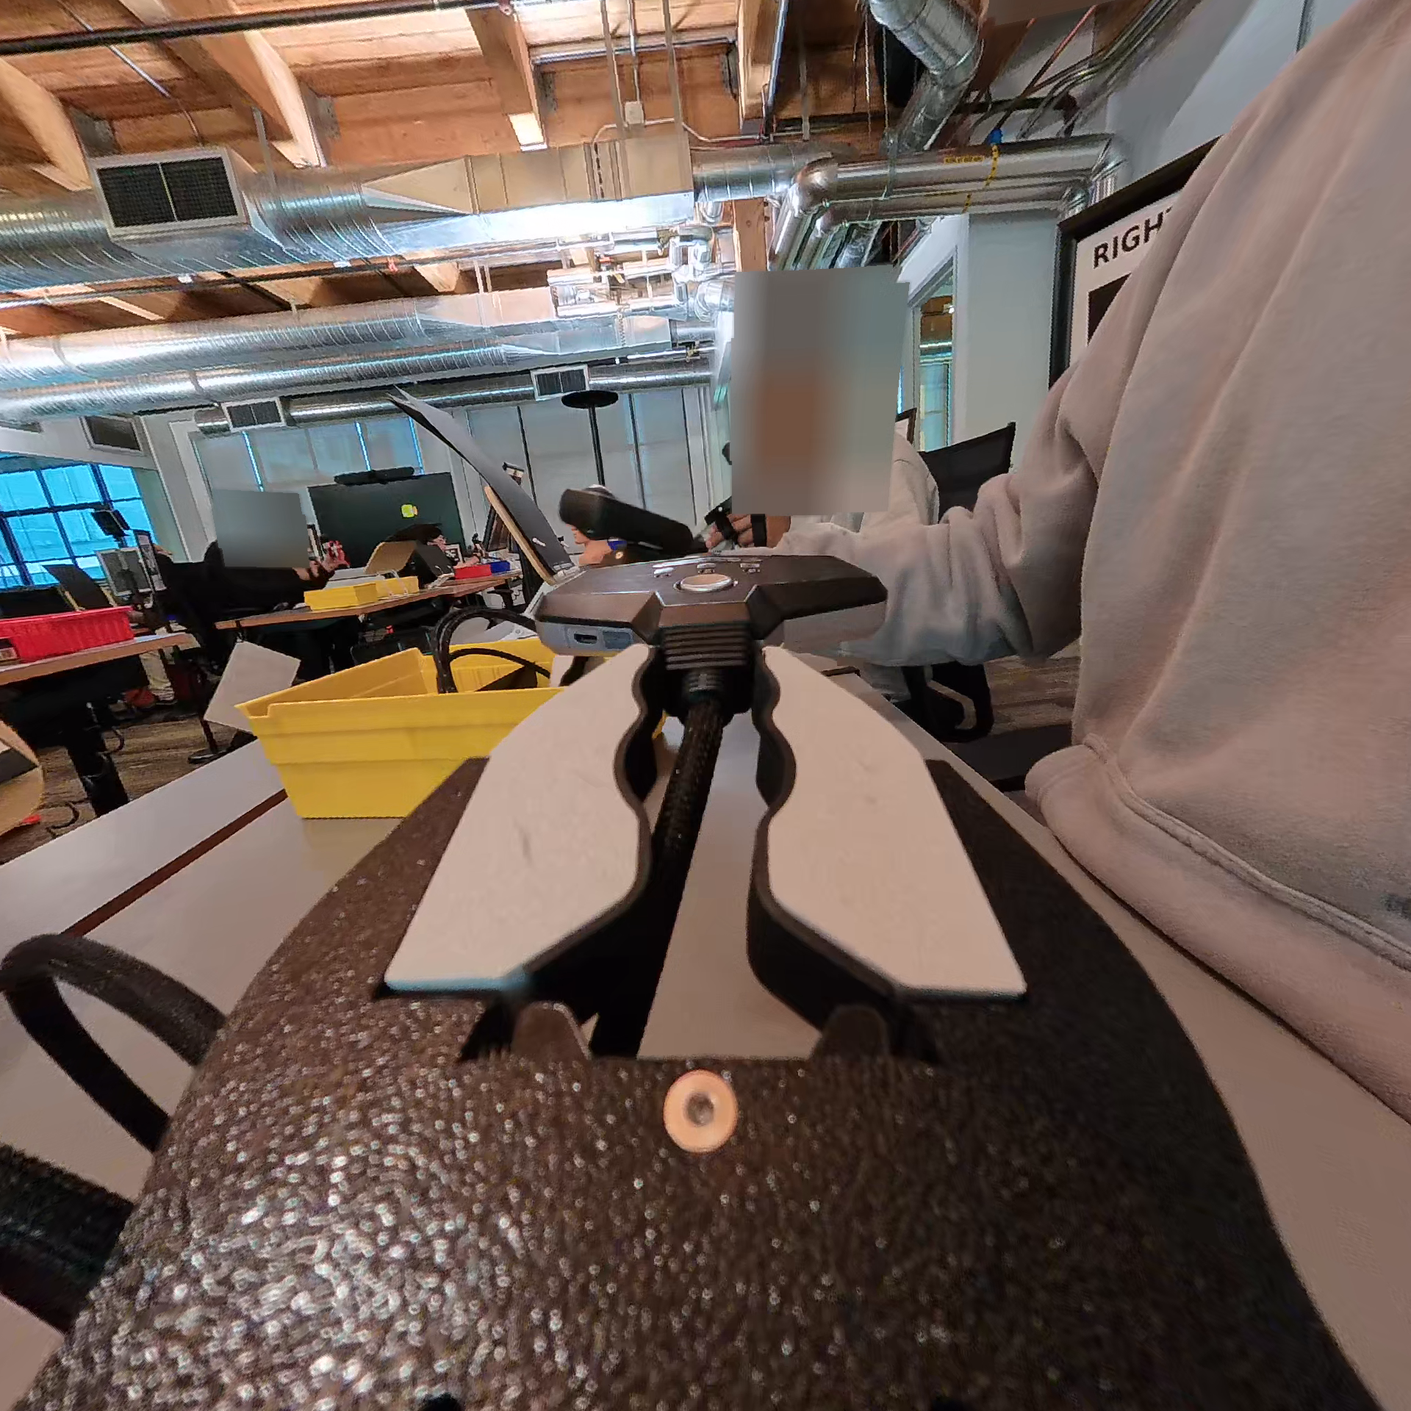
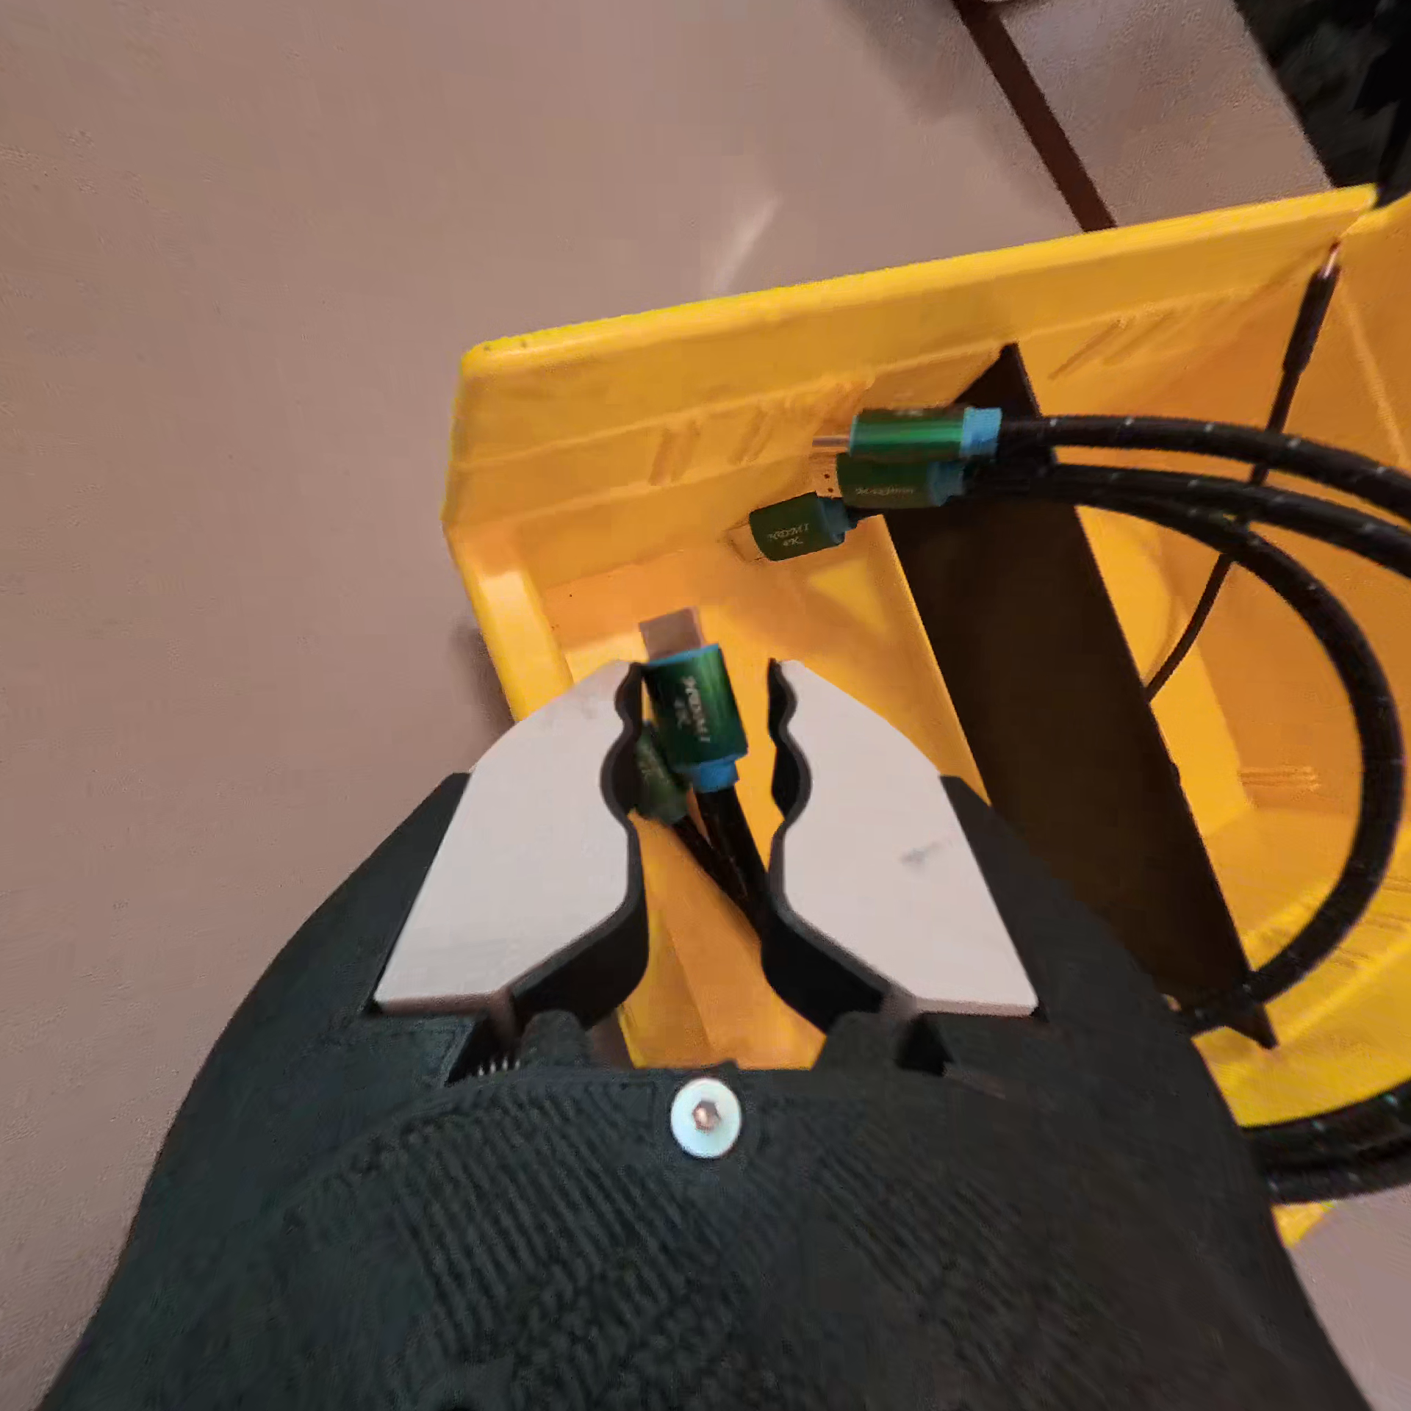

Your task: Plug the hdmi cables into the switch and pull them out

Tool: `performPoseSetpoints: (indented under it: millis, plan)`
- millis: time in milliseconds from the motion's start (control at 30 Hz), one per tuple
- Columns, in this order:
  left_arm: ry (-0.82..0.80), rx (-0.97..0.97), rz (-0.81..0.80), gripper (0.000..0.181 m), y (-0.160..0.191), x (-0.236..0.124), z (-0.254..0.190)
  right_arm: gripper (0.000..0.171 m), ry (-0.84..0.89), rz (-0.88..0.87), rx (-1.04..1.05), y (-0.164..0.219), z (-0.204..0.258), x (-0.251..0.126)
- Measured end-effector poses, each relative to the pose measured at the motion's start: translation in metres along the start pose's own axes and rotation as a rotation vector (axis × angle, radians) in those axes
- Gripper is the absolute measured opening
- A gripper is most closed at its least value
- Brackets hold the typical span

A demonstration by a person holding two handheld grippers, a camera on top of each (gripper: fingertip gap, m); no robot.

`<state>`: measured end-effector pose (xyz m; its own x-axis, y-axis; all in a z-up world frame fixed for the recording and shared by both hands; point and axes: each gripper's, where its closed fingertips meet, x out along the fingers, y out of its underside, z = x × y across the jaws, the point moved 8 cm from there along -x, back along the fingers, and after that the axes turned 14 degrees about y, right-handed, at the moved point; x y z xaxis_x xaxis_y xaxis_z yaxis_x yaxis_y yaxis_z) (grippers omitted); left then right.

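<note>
Two tongs | left tongs (image 1: 704, 672) grip switch (image 1: 710, 592) collar | right tongs (image 2: 702, 733) straddle plug (image 2: 691, 721)

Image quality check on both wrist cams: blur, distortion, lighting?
Left wrist view: strong wide-angle bend in the ceiling ducts, switch fairly sharp, even daylight. Right wrist view: soft with motion blur, warm cast; green plug between the right gripper fingers is smeared, yellow bin edges fuzzy.

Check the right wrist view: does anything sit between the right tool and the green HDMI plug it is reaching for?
Nothing visible: the green HDMI plug already lies between the right tool's open fingers inside the yellow bin. A second plug lies beside it.
</note>
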<state>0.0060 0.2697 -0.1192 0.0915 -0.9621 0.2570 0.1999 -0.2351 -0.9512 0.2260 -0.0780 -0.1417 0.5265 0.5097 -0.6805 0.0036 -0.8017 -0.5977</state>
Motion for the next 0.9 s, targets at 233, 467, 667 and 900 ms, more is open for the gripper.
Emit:
performPoseSetpoints:
  millis: [233, 467, 667, 900]
  plan:
    - [0.016, -0.018, 0.021, 0.022, 0.005, 0.006, 0.001, 0.063, 0.021, -0.022, 0.114, -0.006, -0.001, -0.004]
    - [0.029, -0.001, 0.054, 0.022, 0.006, 0.016, 0.0, 0.083, -0.415, -0.343, 0.612, -0.082, 0.054, -0.055]
    - [0.04, 0.023, 0.104, 0.022, 0.009, 0.025, -0.002, 0.081, -1.076, -0.272, 1.043, -0.124, 0.14, -0.037]
    - [0.018, 0.062, 0.219, 0.022, 0.016, 0.033, -0.003, 0.05, -1.158, -0.172, 1.089, -0.141, 0.173, -0.025]
